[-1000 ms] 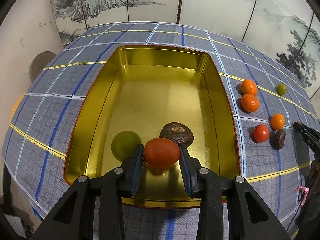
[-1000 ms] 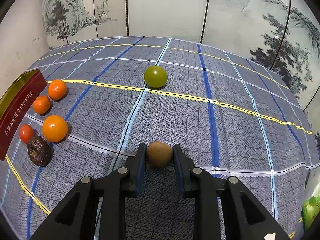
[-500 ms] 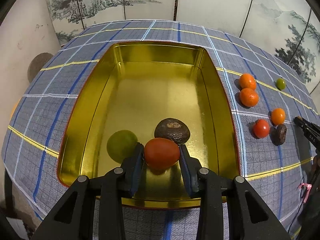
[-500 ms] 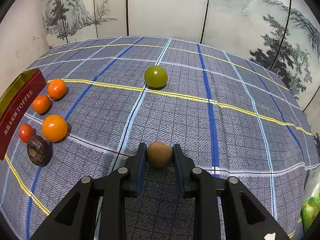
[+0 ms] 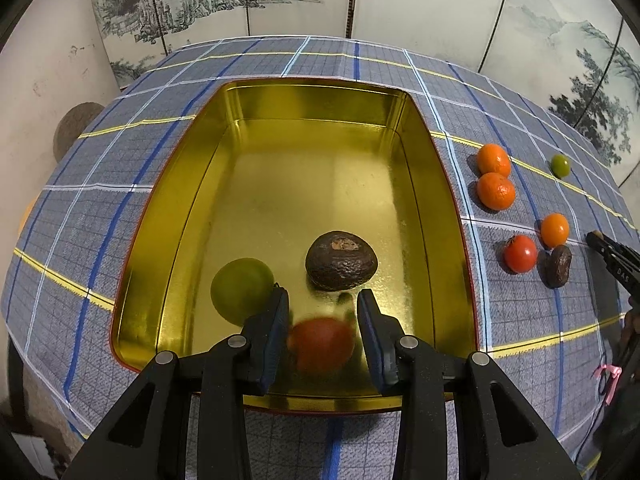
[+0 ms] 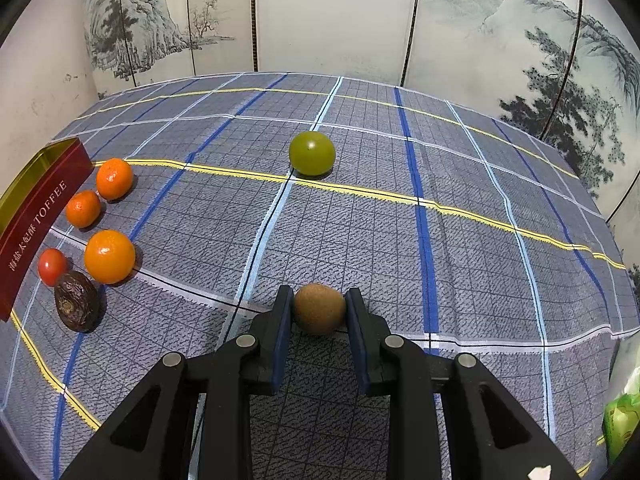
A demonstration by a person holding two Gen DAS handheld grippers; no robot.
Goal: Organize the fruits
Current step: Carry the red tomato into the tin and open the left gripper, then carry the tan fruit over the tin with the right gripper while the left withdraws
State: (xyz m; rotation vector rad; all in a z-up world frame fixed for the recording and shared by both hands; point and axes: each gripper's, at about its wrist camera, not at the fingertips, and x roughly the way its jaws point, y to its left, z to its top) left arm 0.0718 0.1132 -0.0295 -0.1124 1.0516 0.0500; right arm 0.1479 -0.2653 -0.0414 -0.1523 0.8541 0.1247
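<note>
Your left gripper (image 5: 323,312) hangs over the gold tin (image 5: 448,216) with fingers spread clear of the blurred red tomato (image 5: 321,345) inside it, while your right gripper (image 6: 319,309) pinches the kiwi (image 6: 319,308) well outside the tin.

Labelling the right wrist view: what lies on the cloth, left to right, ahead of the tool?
Toffee tin → red tomato → dark wrinkled fruit → big orange → green fruit, with the kiwi nearer at about the same spot.
</note>
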